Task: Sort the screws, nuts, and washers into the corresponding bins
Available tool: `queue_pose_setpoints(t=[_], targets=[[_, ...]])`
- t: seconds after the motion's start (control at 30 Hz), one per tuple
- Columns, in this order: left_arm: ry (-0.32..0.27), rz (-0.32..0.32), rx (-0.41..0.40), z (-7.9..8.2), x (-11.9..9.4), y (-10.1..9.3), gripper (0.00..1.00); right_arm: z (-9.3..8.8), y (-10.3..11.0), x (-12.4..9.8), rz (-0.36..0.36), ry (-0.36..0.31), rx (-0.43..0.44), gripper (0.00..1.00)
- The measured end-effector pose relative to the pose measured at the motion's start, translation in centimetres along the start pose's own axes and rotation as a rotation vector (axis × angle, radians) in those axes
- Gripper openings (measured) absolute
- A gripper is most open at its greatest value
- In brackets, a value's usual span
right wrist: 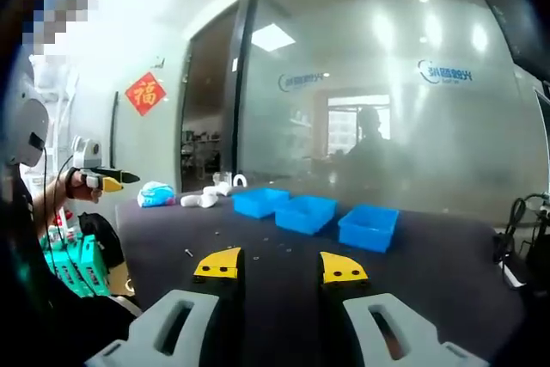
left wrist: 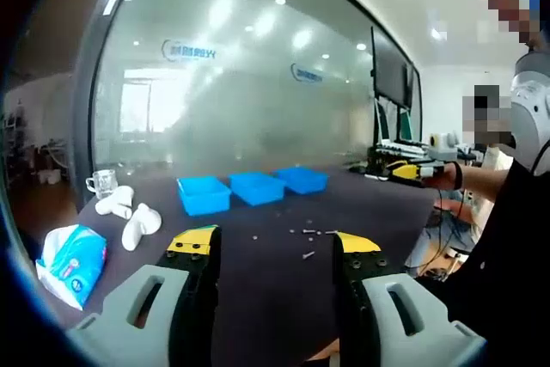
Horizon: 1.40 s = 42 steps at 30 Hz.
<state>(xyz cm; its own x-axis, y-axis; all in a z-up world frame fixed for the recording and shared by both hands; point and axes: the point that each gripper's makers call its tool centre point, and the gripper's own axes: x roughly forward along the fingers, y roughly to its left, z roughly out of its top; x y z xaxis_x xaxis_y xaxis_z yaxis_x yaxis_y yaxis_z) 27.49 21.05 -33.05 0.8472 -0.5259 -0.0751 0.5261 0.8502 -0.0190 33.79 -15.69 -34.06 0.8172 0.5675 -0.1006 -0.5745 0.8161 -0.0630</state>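
Both claws are held apart and empty: left claw point(left wrist: 271, 247), right claw point(right wrist: 279, 268), raised over the near edge of the dark table point(left wrist: 284, 298). Just ahead, scattered small hardware point(left wrist: 308, 234) is seen loose on the cloth, slightly right of the left claw's line, so that claw is judged nearer. Beyond, three blue bins point(left wrist: 255, 187) are lined up, untouched as yet.

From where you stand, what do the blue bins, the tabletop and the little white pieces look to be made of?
The bins look like moulded plastic: uniform bright blue, thin straight walls, slight sheen. The tabletop seems covered in dark matte cloth or felt, since it shows no glare; I can't be sure. The white pieces look like smooth plastic pipe fittings, glossy and rounded, though they are too small to confirm.
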Motion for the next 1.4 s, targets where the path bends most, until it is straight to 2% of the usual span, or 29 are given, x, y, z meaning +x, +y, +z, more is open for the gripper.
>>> queue_pose_setpoints(t=[0.1, 0.2, 0.4, 0.63, 0.73, 0.83, 1.07, 1.13, 1.23, 1.3, 1.4], targets=[[0.006, 0.002, 0.003, -0.2, 0.0, 0.1, 0.52, 0.0, 0.8, 0.9, 0.046, 0.031, -0.008, 0.29], [0.026, 0.005, 0.011, -0.7, -0.1, 0.1, 0.52, -1.2, 2.2, 1.7, 0.129, 0.127, -0.008, 0.28], [0.037, -0.003, 0.012, -1.3, -0.1, -0.1, 0.52, -1.5, 4.2, 3.4, 0.25, 0.241, -0.053, 0.28], [0.036, -0.008, 0.006, -1.5, -0.2, -0.2, 0.52, -1.8, 6.4, 5.6, 0.359, 0.381, -0.127, 0.27], [0.031, -0.006, -0.001, -1.7, -0.3, 0.0, 0.52, -2.2, 7.3, 6.7, 0.401, 0.441, -0.188, 0.26], [0.024, -0.003, -0.013, -2.1, -0.3, 0.1, 0.51, -3.0, 7.7, 7.6, 0.417, 0.501, -0.233, 0.25], [0.022, 0.001, -0.034, -3.0, -0.5, 0.3, 0.51, -5.4, 10.2, 9.1, 0.489, 0.659, -0.27, 0.25], [0.02, 0.002, -0.04, -3.1, -0.6, 0.4, 0.51, -5.6, 10.5, 9.4, 0.494, 0.689, -0.269, 0.24], [0.016, 0.003, -0.043, -3.1, -0.7, 0.4, 0.51, -6.5, 11.2, 9.7, 0.513, 0.779, -0.241, 0.24], [0.022, 0.007, -0.035, -3.3, -0.7, 0.5, 0.51, -6.7, 11.0, 10.4, 0.504, 0.804, -0.252, 0.22], [0.026, 0.005, -0.03, -3.5, -0.7, 0.6, 0.51, -7.6, 11.3, 10.8, 0.489, 0.89, -0.219, 0.19]])
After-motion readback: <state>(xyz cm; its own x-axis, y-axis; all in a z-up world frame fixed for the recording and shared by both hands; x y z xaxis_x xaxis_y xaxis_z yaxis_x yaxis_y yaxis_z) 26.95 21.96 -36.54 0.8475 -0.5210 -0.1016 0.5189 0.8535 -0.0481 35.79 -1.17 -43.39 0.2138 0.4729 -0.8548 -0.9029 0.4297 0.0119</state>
